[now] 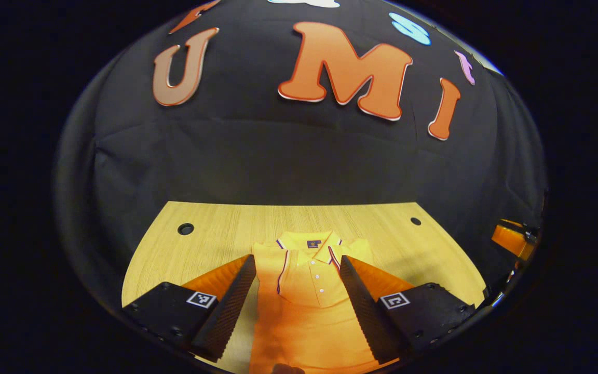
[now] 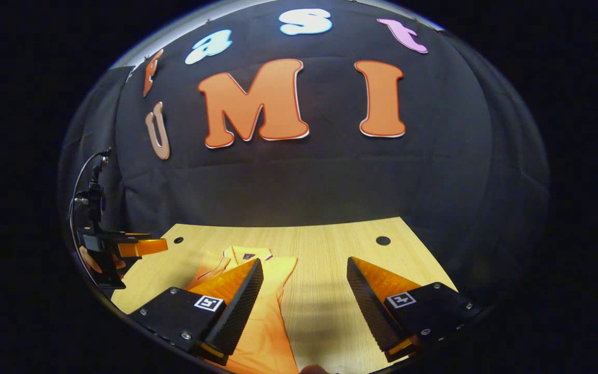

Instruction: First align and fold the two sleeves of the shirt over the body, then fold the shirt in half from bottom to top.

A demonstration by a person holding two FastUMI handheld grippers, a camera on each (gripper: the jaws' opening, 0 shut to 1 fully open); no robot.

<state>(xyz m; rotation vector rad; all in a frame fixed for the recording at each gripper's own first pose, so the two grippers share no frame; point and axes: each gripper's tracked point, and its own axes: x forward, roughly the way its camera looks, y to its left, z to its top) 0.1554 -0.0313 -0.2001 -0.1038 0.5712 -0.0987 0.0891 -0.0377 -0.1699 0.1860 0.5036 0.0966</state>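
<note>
An orange polo shirt (image 1: 304, 322) lies flat on the wooden table (image 1: 211, 234), collar at the far end, buttons facing up. It looks narrow, with a striped-edged sleeve lying over its left chest. My left gripper (image 1: 297, 262) hovers open above it, one finger over each side of the body, nothing between them. In the right gripper view the shirt (image 2: 270, 332) lies to the left, partly under the left finger. My right gripper (image 2: 304, 265) is open over bare table (image 2: 325, 244) beside the shirt. The left gripper (image 2: 140, 248), held by a hand, shows far left.
The table has a round hole near each far corner (image 1: 186, 228) (image 1: 416, 221). The black cloth wall stands close behind the table's far edge. The right gripper (image 1: 512, 240) shows at the right edge of the left gripper view.
</note>
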